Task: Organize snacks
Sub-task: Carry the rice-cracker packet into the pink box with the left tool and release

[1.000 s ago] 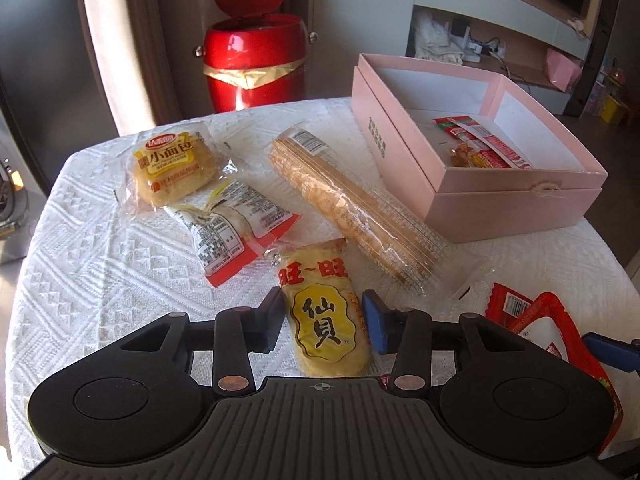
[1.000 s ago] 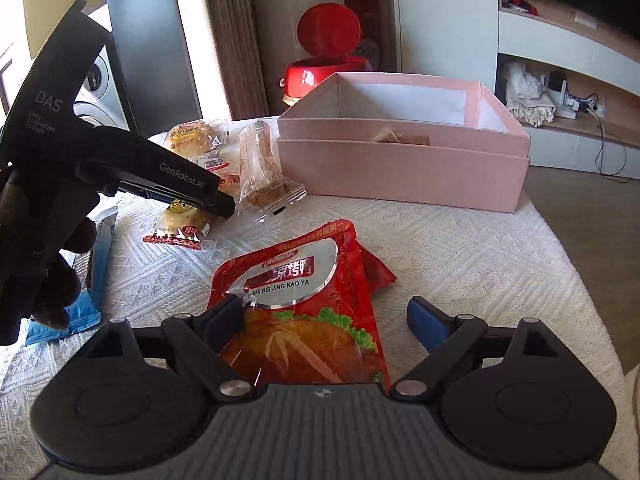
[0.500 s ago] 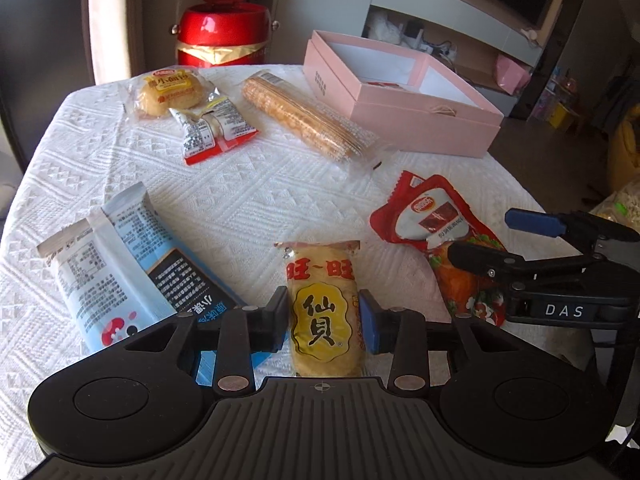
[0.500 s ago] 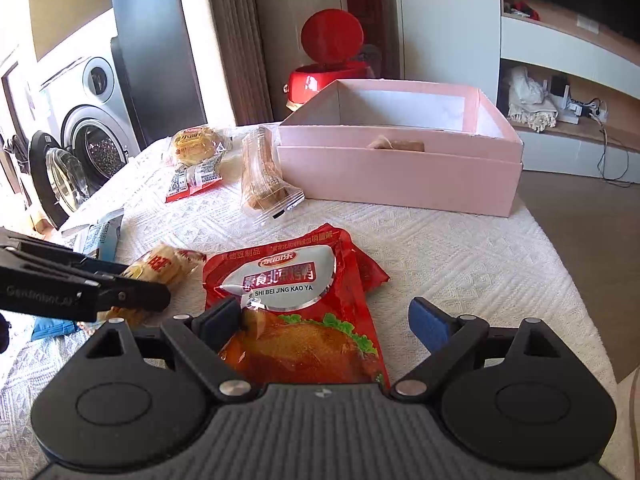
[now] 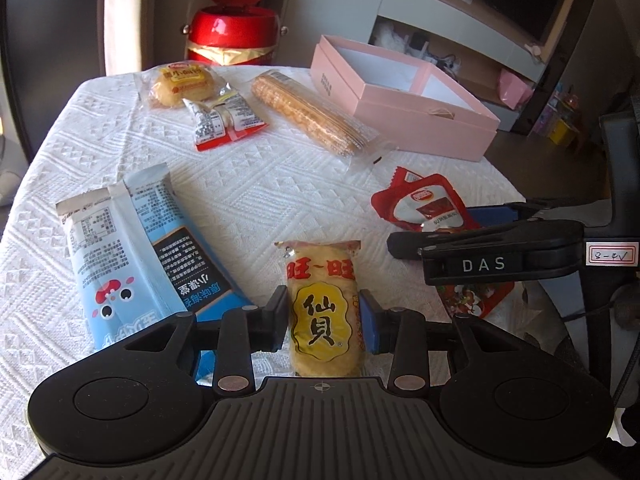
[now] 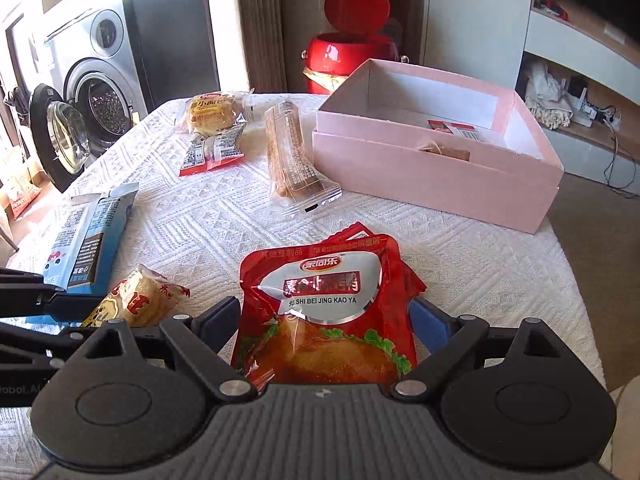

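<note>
Left tongs (image 5: 323, 322) pinch the yellow rice cracker pack (image 5: 322, 304), long axis pointing 12 o'clock; right tongs (image 6: 326, 322) clamp the red pouch (image 6: 324, 304) — pink box (image 6: 460, 184) at 1 o'clock, nearer the right.

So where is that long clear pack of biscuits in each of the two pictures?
Left wrist view: biscuit pack lies upper centre, left of the pink box.
Right wrist view: biscuit pack upper centre, again left of the box.
Shared landmark: red bin behind the table.
</note>
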Available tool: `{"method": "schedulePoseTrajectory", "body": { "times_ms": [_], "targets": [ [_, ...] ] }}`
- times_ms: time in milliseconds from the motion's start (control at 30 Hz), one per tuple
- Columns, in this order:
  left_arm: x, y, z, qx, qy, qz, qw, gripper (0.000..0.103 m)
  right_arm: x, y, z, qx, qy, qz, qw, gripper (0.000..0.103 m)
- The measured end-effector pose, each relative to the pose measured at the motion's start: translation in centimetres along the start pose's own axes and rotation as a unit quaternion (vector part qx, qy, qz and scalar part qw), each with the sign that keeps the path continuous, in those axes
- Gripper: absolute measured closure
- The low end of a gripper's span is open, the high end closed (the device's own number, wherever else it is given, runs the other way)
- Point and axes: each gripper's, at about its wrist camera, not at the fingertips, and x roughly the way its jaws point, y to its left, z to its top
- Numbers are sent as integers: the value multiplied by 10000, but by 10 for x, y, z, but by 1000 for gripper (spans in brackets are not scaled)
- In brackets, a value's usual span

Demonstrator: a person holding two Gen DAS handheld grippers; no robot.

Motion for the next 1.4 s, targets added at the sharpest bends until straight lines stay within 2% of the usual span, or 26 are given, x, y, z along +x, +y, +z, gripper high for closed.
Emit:
{"method": "schedulePoseTrajectory", "body": {
  "times_ms": [67,200,300,400,533,667,767,800,833,933,1100,1200,1300,1400],
  "targets": [
    [0,0,0,22,-11,6,10000,61,13,1,1,30,161,-40,9999,8],
    [0,0,0,15,-10,-14,10000,61,15,3,-3,-74,10,-109,9999,6],
    [0,1,1,-3,3,-37,10000,61,9,0,-2,-147,35,-42,9999,17],
    [1,3,1,-77,21,-70,9999,61,-9,0,-2,-344,-62,111,9993,35],
    [3,4,4,-157,70,-120,9998,60,-35,-7,-5,-479,-190,168,9985,39],
    [5,-3,6,58,129,-5,9999,60,-48,-18,-11,-441,-229,-16,9988,39],
    [6,-13,6,233,185,69,9995,60,-47,-29,-18,-305,-95,-160,9994,39],
    [7,-16,6,246,209,-9,9995,60,-45,-32,-20,-260,-37,-206,9994,39],
    [8,-19,7,185,246,-207,9993,63,-44,-35,-25,-212,18,-257,9994,39],
    [13,-20,10,-147,309,-768,9965,63,-44,-40,-32,-146,68,-349,9993,39],
    [-3,-42,29,260,-148,-757,9967,63,-58,-43,-31,-190,-138,-517,9984,39],
    [-21,-52,54,475,-577,-805,9939,63,-68,-50,-28,-131,-276,-571,9979,39],
    [-40,-65,96,766,-1196,-762,9869,63,-78,-57,-23,-25,-432,-595,9973,39],
    [-51,-80,143,986,-1858,-624,9756,63,-88,-62,-16,-11,-649,-648,9958,39]
  ]
}}
